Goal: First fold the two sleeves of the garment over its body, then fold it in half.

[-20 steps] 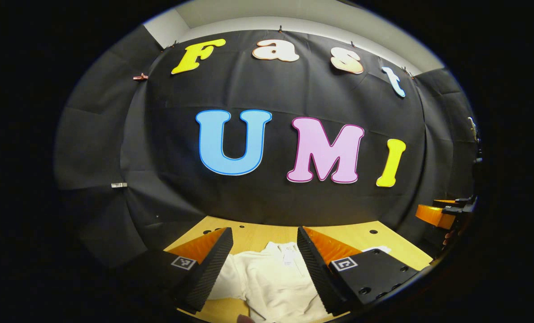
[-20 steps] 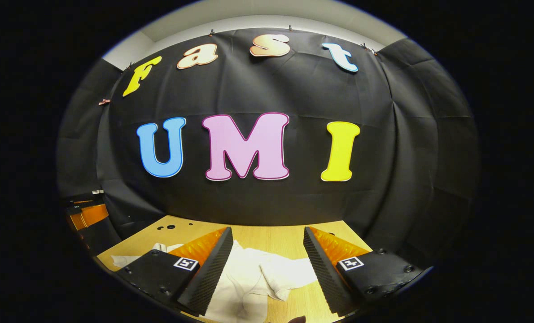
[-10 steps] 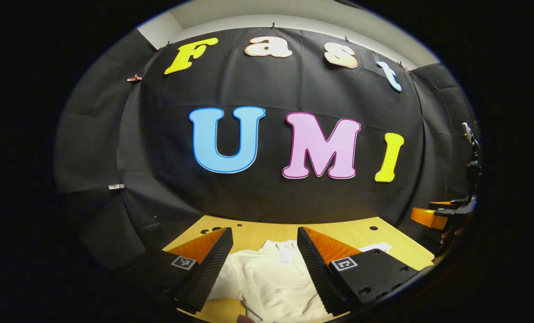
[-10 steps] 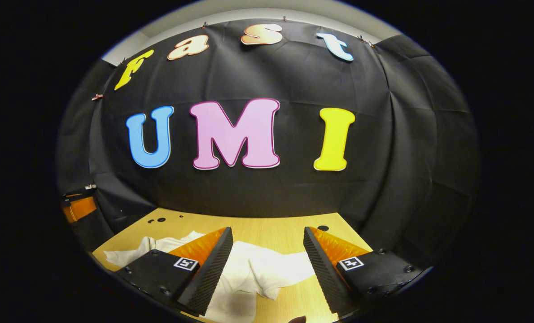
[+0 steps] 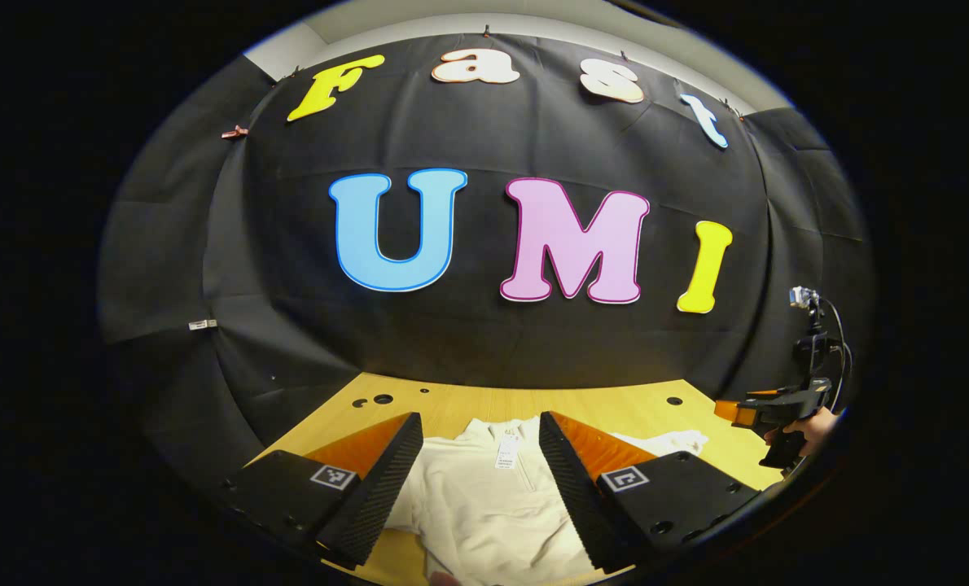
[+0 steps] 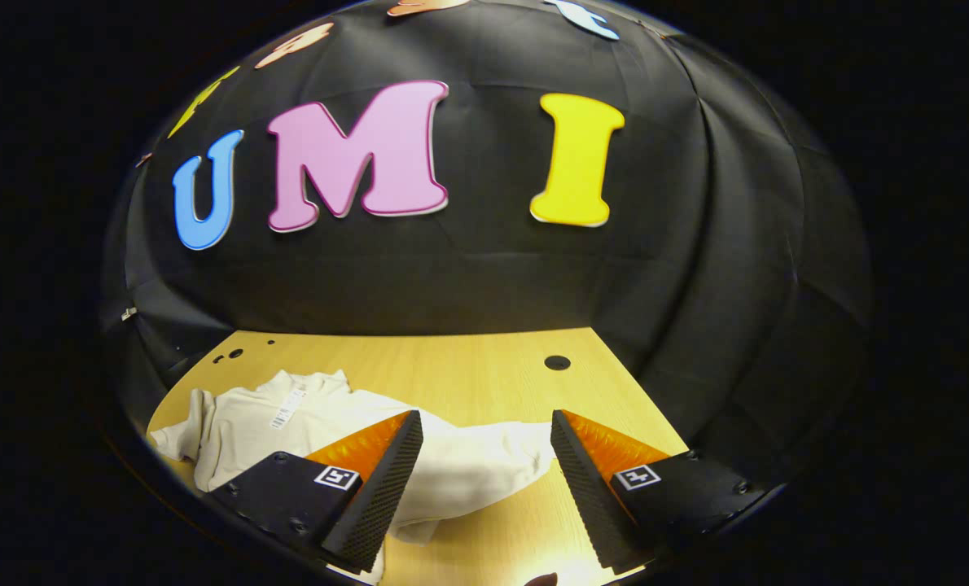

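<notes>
A wooden table with several round holes near its far edge stands against the black cloth wall.

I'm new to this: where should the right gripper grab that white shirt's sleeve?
Probably at the sleeve end, coming down from above. It lies spread flat on the table, pointing away from the shirt, between the open right gripper fingers.

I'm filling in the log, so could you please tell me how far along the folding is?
Nothing looks done: the garment lies flat on the table, and its sleeve is spread out to the side, not over the body. In hand: the right hand-held gripper hovers open above that sleeve; the left hand-held gripper is open over the body. Left: both sleeve folds, then the fold in half.
</notes>
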